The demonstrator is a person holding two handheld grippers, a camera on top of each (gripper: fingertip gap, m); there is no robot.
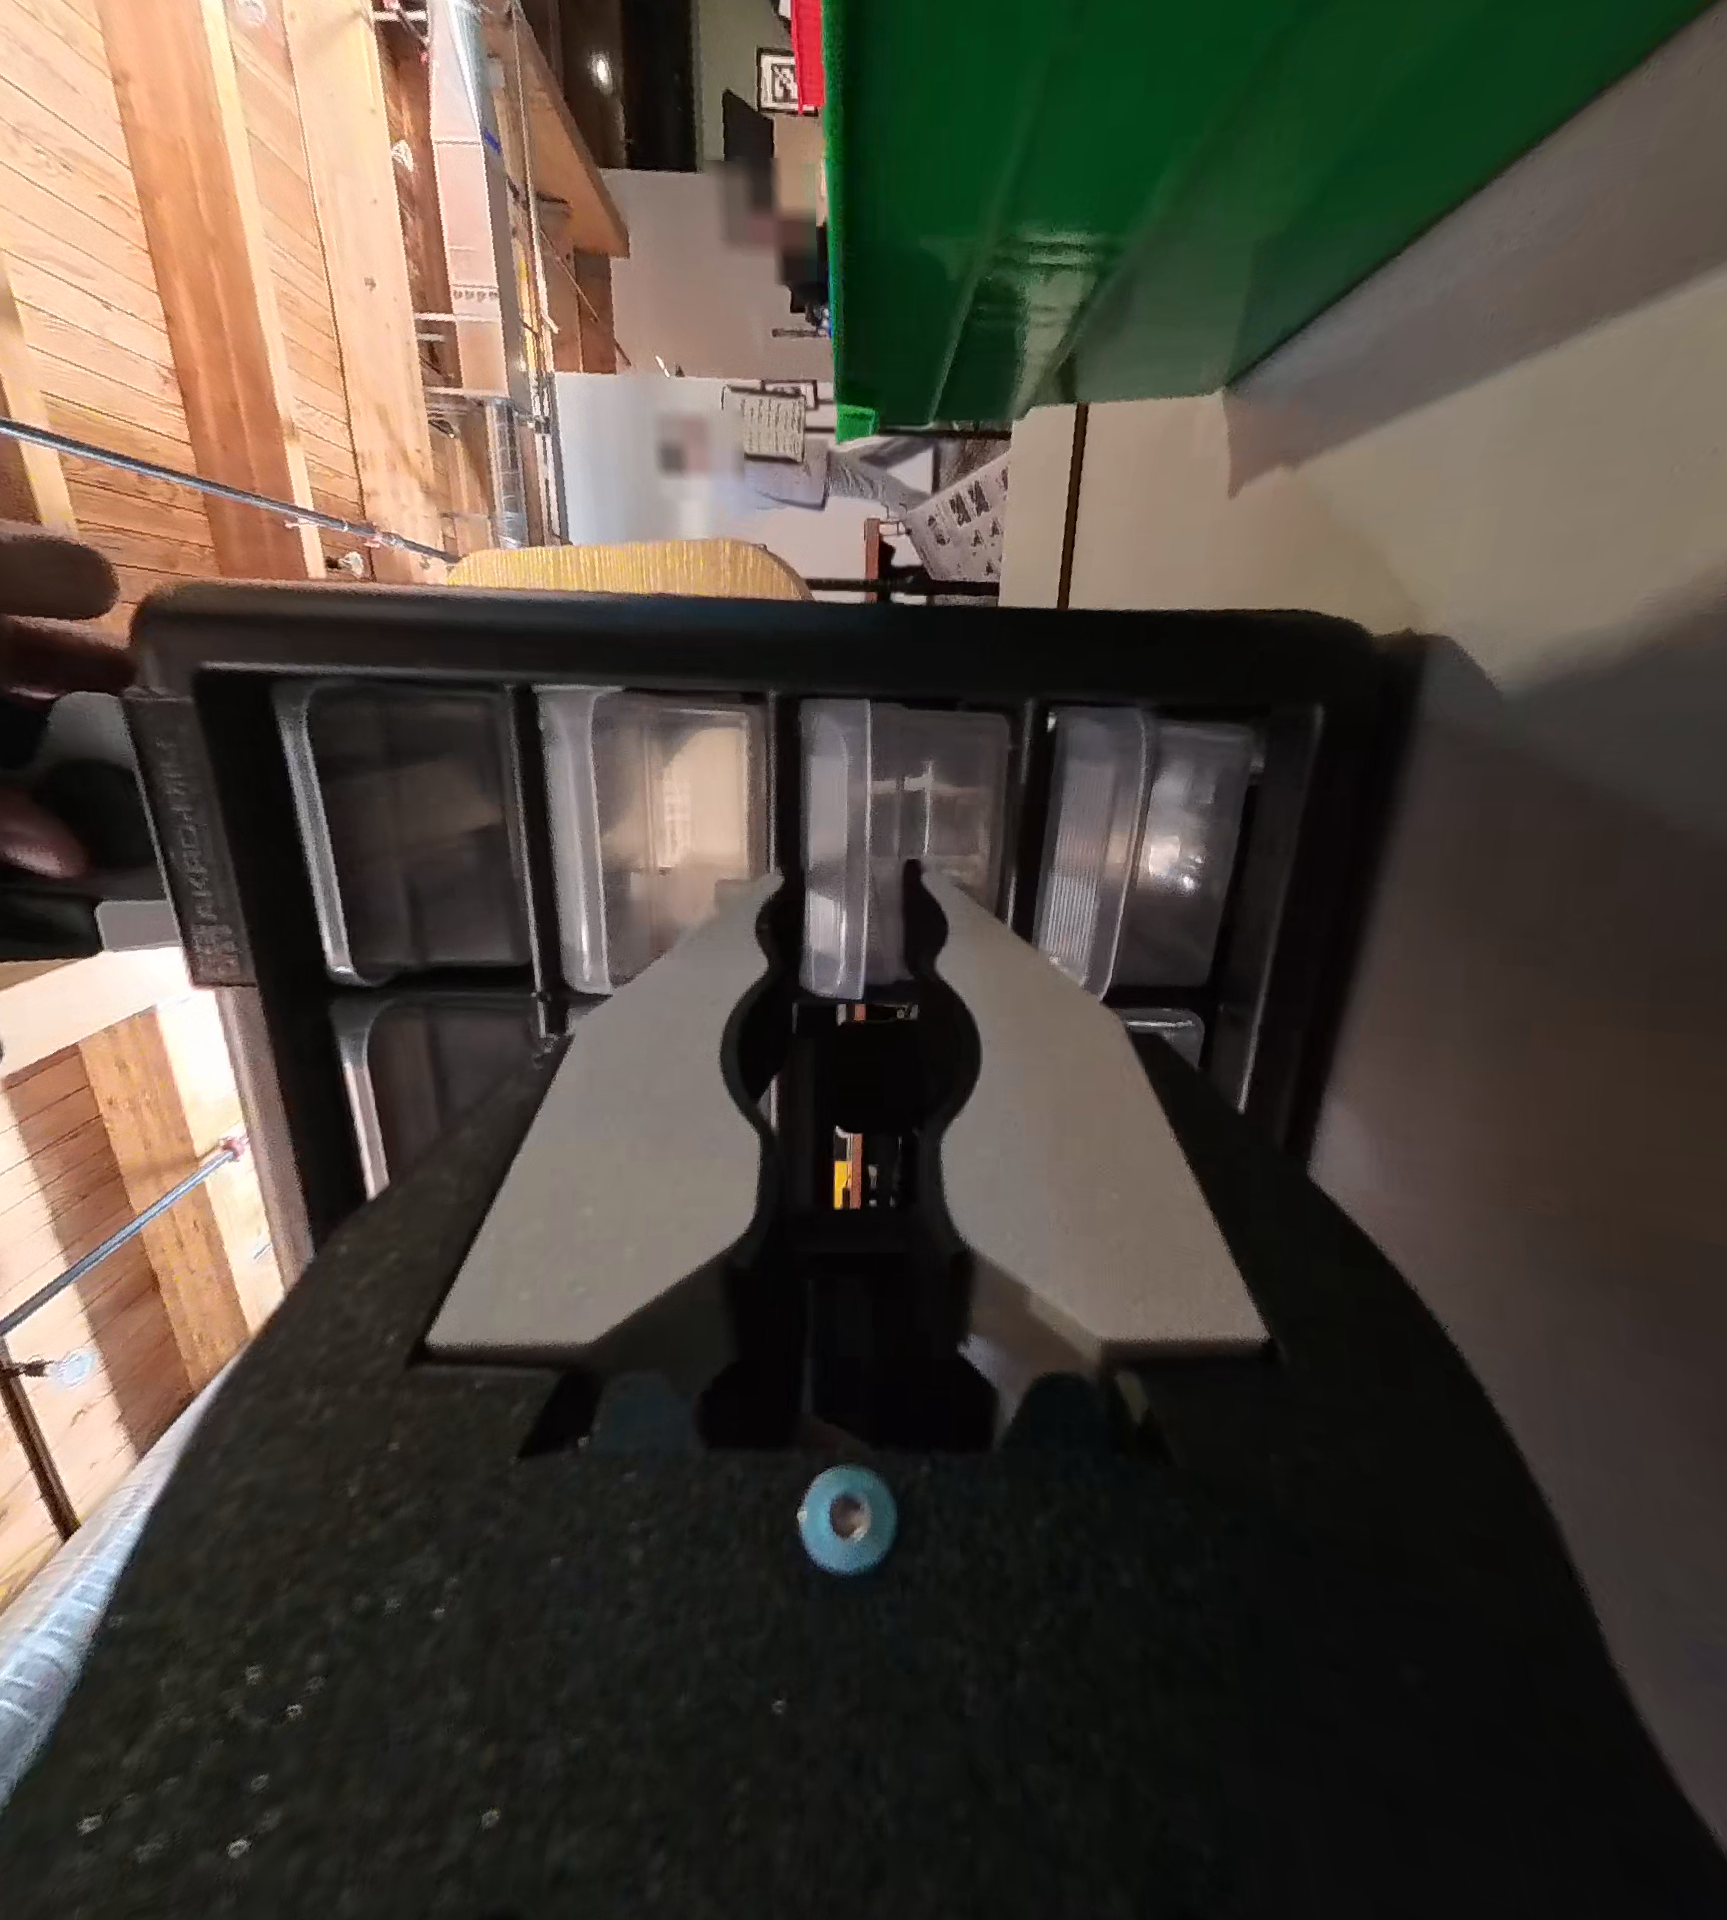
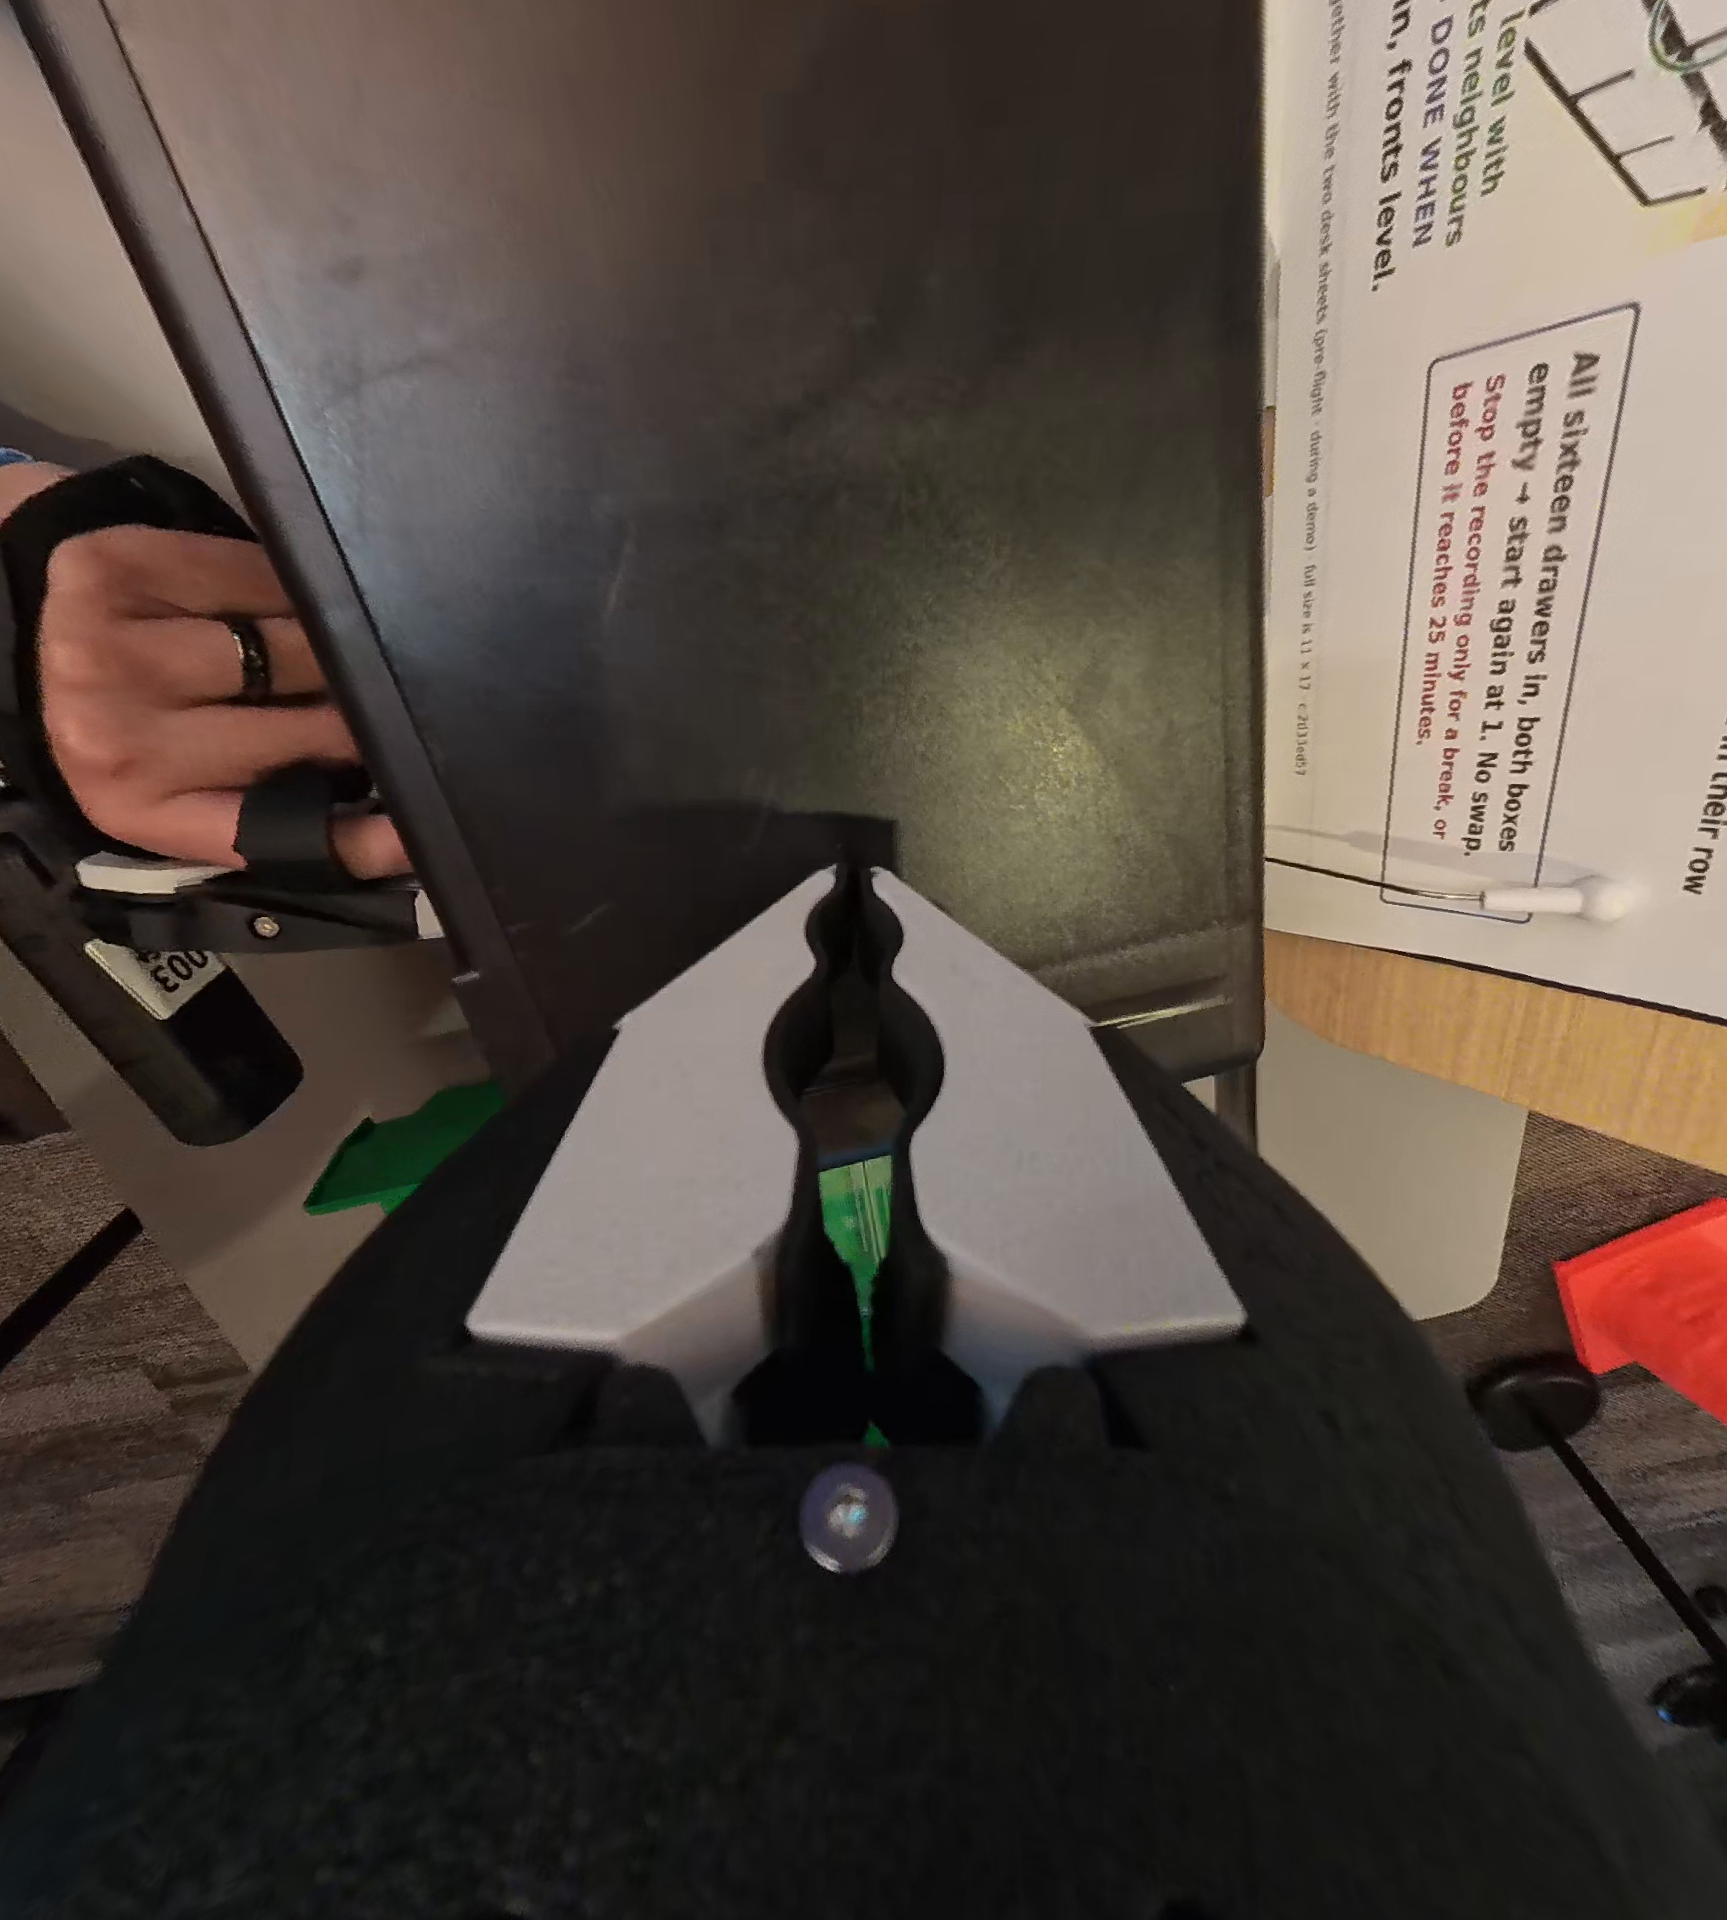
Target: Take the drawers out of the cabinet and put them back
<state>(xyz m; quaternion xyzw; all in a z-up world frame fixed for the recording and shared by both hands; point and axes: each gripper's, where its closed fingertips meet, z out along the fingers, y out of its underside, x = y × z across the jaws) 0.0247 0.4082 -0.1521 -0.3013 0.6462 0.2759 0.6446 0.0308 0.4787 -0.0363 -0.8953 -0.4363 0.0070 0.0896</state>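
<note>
Left gripper [image 1: 843, 894] jaws pinch a clear drawer's [image 1: 900, 831] front lip in the black cabinet [image 1: 734, 634] – lower rows hidden; right gripper [image 2: 854, 883] jaws pressed together on the cabinet's rear edge – contact murky

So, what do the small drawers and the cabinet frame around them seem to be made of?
The drawers look like clear, slightly frosted plastic: the dark inside shows through and their front lips catch light. The cabinet frame looks like black moulded plastic with a matt finish and rounded corners, though painted metal cannot be ruled out.
</note>
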